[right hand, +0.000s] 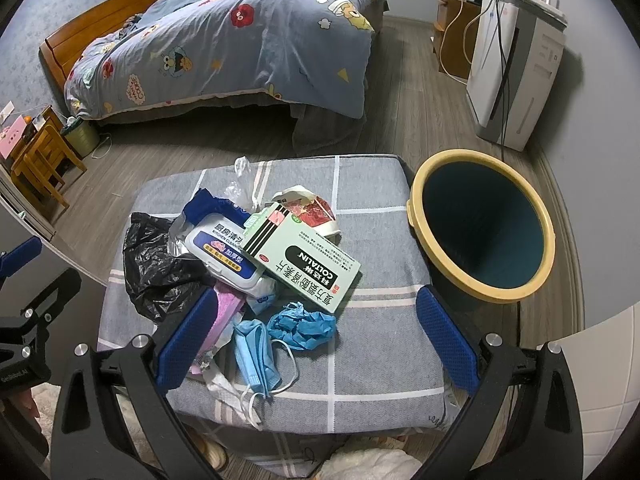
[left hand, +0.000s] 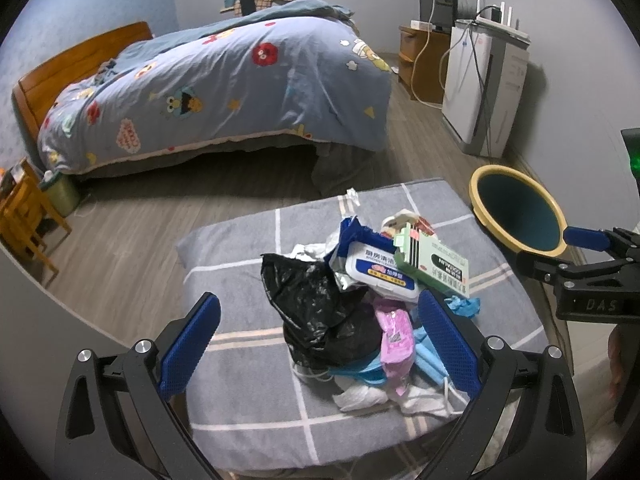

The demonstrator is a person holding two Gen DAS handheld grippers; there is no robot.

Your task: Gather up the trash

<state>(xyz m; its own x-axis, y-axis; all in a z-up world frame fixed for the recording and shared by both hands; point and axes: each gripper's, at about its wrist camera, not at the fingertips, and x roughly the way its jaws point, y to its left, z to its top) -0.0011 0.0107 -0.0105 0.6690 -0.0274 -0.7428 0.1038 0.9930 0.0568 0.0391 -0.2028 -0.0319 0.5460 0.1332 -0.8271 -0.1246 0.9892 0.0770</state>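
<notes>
A heap of trash lies on a grey checked cushion point(right hand: 376, 344): a crumpled black bag point(right hand: 156, 268), a wet-wipe pack point(right hand: 228, 252), a green medicine box point(right hand: 304, 260), a blue glove point(right hand: 302, 322), a blue face mask point(right hand: 256, 356) and a pink wrapper point(left hand: 396, 340). A yellow-rimmed bin point(right hand: 486, 232) stands on the floor to the cushion's right. My right gripper point(right hand: 316, 344) hovers open over the glove and mask. My left gripper point(left hand: 320, 344) hangs open above the black bag point(left hand: 320, 308) and pink wrapper. Neither holds anything.
A bed with a blue cartoon duvet point(left hand: 224, 88) fills the back. A white appliance with cables point(right hand: 516, 68) stands at the right wall by a wooden cabinet point(left hand: 420, 60). A wooden stool point(right hand: 44, 160) and small green bin point(right hand: 82, 136) sit far left.
</notes>
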